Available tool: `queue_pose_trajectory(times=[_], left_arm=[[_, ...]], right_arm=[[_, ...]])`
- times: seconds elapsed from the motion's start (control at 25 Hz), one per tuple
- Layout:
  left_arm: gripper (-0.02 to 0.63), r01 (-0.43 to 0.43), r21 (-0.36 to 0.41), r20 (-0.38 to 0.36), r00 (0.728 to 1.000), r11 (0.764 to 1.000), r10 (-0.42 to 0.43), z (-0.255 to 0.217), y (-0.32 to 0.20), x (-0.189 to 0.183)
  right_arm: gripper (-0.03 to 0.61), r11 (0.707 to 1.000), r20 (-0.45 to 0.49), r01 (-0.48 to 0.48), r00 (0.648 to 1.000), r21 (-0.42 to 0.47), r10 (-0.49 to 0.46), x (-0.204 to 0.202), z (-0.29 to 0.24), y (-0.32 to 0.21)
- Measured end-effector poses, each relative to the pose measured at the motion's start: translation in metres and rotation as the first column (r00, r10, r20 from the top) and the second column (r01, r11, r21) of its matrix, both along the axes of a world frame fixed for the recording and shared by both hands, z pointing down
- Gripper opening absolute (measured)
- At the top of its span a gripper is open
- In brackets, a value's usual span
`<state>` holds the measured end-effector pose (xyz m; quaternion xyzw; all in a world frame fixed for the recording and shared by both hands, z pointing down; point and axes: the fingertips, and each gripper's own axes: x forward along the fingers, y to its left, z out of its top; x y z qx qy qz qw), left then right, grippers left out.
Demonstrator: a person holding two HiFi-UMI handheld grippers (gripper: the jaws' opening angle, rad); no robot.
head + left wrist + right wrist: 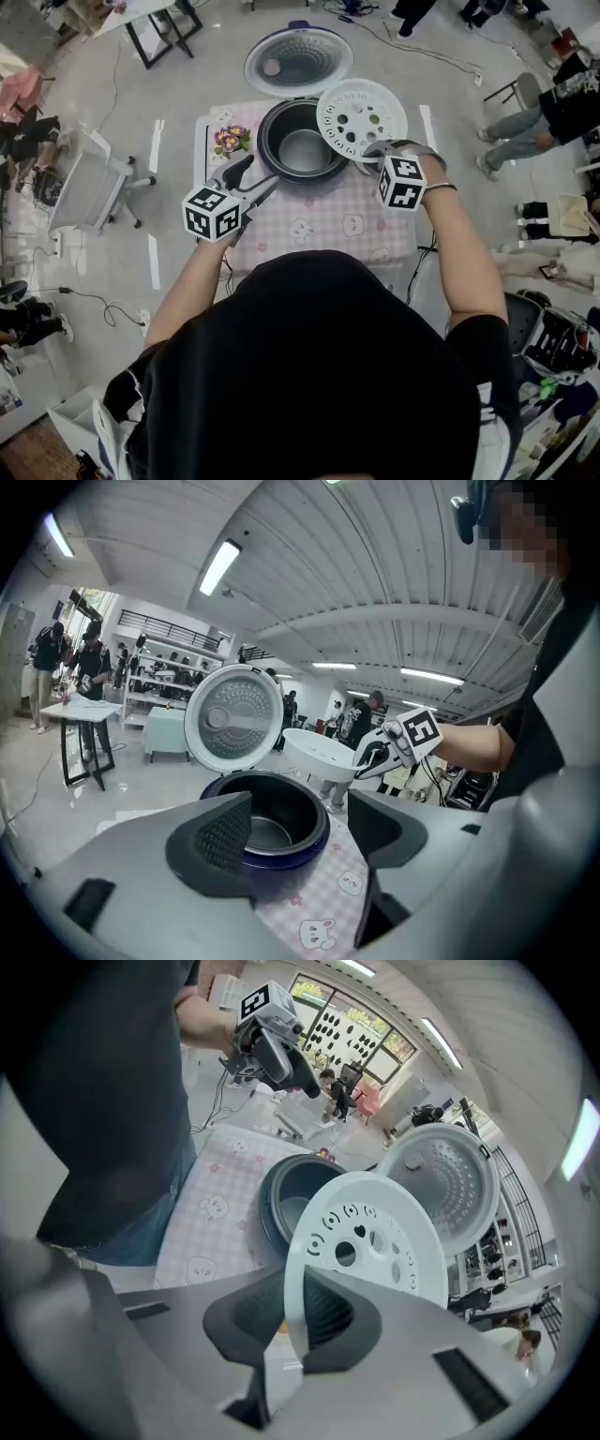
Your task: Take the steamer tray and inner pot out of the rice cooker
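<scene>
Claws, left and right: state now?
Left claw: open, nothing in it.
Right claw: shut on the rim of the round white perforated plastic steamer tray.

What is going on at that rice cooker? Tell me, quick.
A person with a two-jaw gripper in each hand is emptying the dark round rice cooker, whose lid stands open. The right gripper is shut on the rim of the white perforated plastic steamer tray, held in the air beside the cooker. The dark metal inner pot sits inside, not yet taken out. The left gripper is open and empty, above the pink checked tablecloth.
</scene>
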<state>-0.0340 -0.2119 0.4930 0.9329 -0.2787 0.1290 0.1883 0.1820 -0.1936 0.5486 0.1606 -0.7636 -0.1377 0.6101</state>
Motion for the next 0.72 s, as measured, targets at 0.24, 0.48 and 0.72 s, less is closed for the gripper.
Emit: queue_pose_trajectory(times=[0.24, 0.48, 0.72], left_arm=[[0.330, -0.062, -0.005, 0.005, 0.998, 0.998, 0.062, 0.015, -0.011, 0.026], [0.330, -0.138, -0.023, 0.012, 0.990, 0.990, 0.139, 0.012, -0.001, 0.051], [0.330, -0.201, -0.033, 0.016, 0.979, 0.979, 0.201, 0.010, 0.004, 0.077]], right_arm=[[0.035, 0.994, 0.003, -0.110, 0.994, 0.003, 0.110, 0.042, 0.011, 0.005], [0.037, 0.973, 0.011, -0.228, 0.973, -0.033, 0.228, 0.074, 0.017, 0.041], [0.035, 0.945, 0.035, -0.318, 0.946, -0.073, 0.321, 0.095, 0.029, 0.071]])
